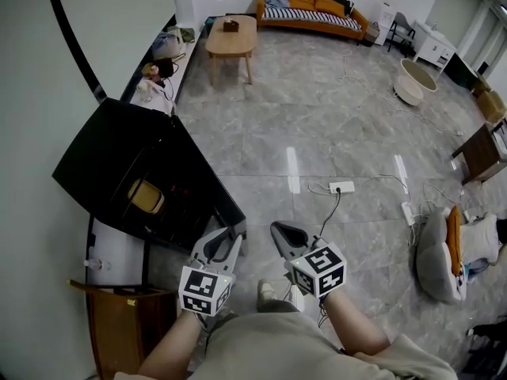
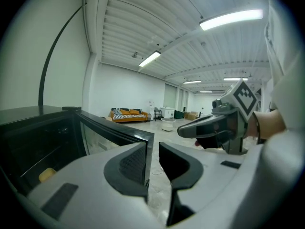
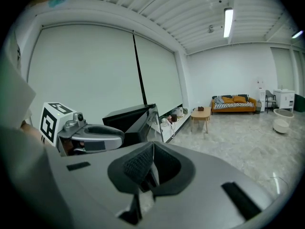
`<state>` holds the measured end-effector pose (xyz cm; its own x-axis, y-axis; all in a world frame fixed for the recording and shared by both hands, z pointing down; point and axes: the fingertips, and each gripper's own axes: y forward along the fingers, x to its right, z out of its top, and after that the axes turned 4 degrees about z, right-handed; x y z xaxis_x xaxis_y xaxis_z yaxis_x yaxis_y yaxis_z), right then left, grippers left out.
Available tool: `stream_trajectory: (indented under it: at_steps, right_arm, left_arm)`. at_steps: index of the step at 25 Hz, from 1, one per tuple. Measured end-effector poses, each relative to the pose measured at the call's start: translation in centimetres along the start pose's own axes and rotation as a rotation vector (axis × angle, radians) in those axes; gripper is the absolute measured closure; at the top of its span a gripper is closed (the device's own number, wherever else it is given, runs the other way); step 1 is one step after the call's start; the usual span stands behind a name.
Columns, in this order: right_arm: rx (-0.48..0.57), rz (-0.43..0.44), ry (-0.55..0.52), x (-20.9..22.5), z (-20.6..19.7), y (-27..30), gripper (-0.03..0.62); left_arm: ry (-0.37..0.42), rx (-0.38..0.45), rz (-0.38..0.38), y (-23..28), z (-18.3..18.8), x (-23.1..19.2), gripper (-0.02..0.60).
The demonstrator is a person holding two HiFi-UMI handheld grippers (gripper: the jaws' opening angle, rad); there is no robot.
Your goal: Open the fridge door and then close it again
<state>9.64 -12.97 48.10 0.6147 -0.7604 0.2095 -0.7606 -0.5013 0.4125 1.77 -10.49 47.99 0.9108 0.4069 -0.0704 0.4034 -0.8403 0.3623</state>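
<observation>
The black fridge (image 1: 111, 161) stands at the left wall with its glass door (image 1: 207, 182) swung out toward me. A yellow item (image 1: 146, 196) lies inside. My left gripper (image 1: 227, 236) sits at the door's free edge. In the left gripper view that edge (image 2: 149, 149) runs right beside the left pad, and a gap with floor shows between the jaws (image 2: 152, 161). My right gripper (image 1: 279, 229) hangs just right of it, shut and empty, also seen in the right gripper view (image 3: 152, 163).
A wooden cabinet (image 1: 119, 315) stands at my near left. A power strip (image 1: 342, 187) and cables lie on the tiled floor ahead. A grey cushion (image 1: 440, 252) sits at the right. Farther off are a coffee table (image 1: 231, 38) and an orange sofa (image 1: 310, 10).
</observation>
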Motion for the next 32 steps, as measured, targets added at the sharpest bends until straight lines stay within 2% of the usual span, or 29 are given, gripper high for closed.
stream_trajectory:
  at_steps: [6,24,29,32]
  right_arm:
    - [0.014,-0.018,0.005,2.7,0.0,-0.7,0.597]
    - [0.074,-0.047,-0.038,10.3,3.6,-3.4,0.597]
    - [0.095,-0.069,-0.063,12.4,5.2,-3.8,0.597]
    - [0.086,-0.075,-0.066,13.4,5.3,-4.0,0.597]
  left_arm:
    - [0.011,0.002,-0.018,2.3,0.5,1.3,0.514]
    - [-0.004,0.02,-0.052,9.8,3.8,3.8,0.558]
    - [-0.049,0.088,0.006,11.7,6.7,1.3,0.558]
    - [-0.052,0.084,0.016,13.1,8.1,-0.4,0.558]
